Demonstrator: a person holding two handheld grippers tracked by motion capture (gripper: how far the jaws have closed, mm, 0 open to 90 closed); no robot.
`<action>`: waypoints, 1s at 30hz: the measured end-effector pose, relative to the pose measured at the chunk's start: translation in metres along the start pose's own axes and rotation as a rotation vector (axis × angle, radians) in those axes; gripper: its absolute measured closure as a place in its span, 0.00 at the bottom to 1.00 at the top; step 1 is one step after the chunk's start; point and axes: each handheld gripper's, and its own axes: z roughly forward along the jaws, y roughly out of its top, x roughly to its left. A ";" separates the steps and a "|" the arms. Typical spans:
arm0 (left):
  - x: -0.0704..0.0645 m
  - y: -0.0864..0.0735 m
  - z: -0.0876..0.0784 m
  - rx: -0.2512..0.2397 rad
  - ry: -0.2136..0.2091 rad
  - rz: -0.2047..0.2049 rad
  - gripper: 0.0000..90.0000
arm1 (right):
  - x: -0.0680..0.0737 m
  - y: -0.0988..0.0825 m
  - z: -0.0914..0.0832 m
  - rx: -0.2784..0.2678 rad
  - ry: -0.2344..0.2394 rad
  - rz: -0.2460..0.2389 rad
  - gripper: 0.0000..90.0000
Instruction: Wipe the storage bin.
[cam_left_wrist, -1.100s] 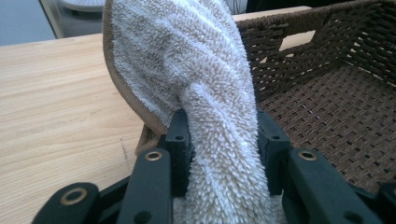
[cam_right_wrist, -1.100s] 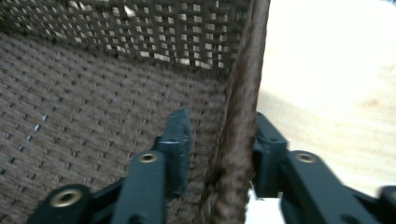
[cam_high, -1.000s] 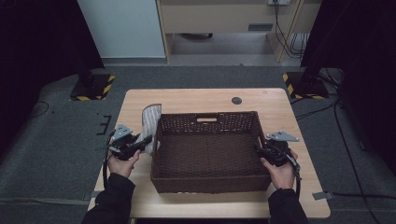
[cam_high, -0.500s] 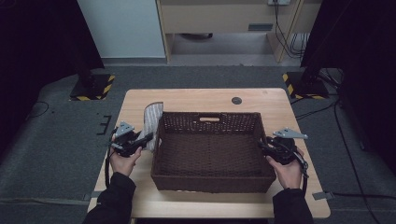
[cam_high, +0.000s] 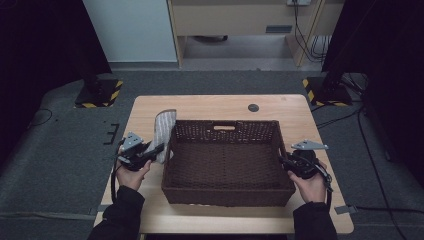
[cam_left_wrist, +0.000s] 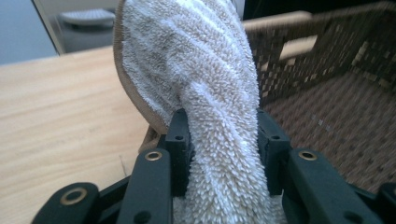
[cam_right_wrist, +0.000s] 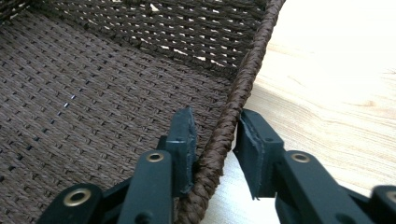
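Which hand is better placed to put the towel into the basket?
Left: the left gripper already clamps the towel beside the basket; the right gripper straddles its rim.

Wooden table (cam_high: 220, 104) with a small black disc (cam_high: 253, 107)

The basket (cam_high: 227, 162) is taking up the table's (cam_high: 210, 105) middle, its walls blocking sideways passage; its open inside and the far strip are lying free.
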 end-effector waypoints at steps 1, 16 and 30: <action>0.001 0.000 0.000 -0.001 -0.003 -0.005 0.71 | 0.000 0.000 0.000 -0.004 0.003 0.006 0.78; 0.017 -0.022 0.031 0.155 0.051 0.008 0.71 | 0.006 0.003 0.006 -0.022 -0.026 0.017 0.80; 0.020 -0.006 -0.012 -0.060 -0.032 -0.051 0.71 | 0.006 0.000 0.006 -0.037 -0.019 0.028 0.79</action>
